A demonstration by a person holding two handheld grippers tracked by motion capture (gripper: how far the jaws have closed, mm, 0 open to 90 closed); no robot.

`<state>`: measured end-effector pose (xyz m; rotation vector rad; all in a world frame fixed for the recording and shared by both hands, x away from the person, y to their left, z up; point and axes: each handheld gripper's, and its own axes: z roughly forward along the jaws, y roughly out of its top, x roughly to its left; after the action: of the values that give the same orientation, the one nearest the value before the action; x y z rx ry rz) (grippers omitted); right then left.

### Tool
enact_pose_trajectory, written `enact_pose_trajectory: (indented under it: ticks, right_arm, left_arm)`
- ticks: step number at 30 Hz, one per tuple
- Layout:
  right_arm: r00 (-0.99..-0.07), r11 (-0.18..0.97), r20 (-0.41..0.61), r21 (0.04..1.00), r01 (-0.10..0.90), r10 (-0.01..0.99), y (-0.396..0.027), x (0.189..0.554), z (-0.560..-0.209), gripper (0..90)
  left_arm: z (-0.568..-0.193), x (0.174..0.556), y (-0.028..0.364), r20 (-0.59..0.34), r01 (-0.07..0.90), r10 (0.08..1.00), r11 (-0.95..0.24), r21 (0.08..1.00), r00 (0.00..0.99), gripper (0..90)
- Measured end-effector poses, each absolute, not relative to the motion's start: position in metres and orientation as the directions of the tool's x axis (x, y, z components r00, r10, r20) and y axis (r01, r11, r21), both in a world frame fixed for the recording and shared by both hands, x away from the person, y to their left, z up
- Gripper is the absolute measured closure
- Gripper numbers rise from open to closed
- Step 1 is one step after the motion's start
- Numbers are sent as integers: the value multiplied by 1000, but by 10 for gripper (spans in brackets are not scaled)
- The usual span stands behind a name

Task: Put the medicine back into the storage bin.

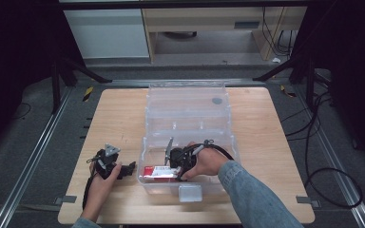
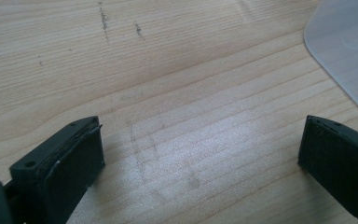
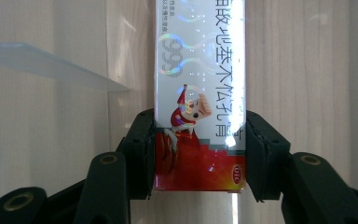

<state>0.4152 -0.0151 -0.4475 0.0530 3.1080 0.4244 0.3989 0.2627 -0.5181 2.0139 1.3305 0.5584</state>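
A red and white carton (image 3: 200, 93) with printed characters and a cartoon figure lies low inside a clear plastic bin (image 1: 230, 138). My right gripper (image 3: 199, 126) is shut on it, one pad against each long side. From above, the carton (image 1: 156, 172) sits at the bin's front left with the right gripper (image 1: 168, 170) reaching in from the right. My left gripper (image 1: 129, 167) rests on the table just left of the bin. Its jaws stand wide open over bare wood (image 2: 200, 149) with nothing between them.
The bin's clear lid (image 1: 185, 97) is folded back toward the far side of the wooden table (image 1: 119, 118). A rounded corner of the bin (image 2: 349, 46) lies close to the left gripper. Cables (image 1: 323, 175) trail on the floor at the right.
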Motion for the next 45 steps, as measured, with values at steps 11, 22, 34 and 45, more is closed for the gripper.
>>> enact_pose_trajectory:
  ticks: [11, 22, 34, 45]
  right_arm:
    - [-999, 965, 10, 258, 43, 42, -14, 416, -455, 511]
    - [-999, 969, 20, 244, 48, 45, -12, 416, -458, 509]
    - [-998, 962, 9, 265, 61, 60, -12, 415, -451, 496]
    - [-993, 912, -34, 399, 91, 114, -32, 408, -416, 509]
  left_arm:
    - [-518, 399, 263, -5, 641, 920, -270, 718, 393, 0]
    - [-518, 399, 263, -6, 642, 920, -269, 718, 393, 0]
    - [-518, 399, 263, -6, 641, 919, -271, 718, 394, 0]
    - [-518, 399, 262, -7, 641, 920, -268, 720, 393, 0]
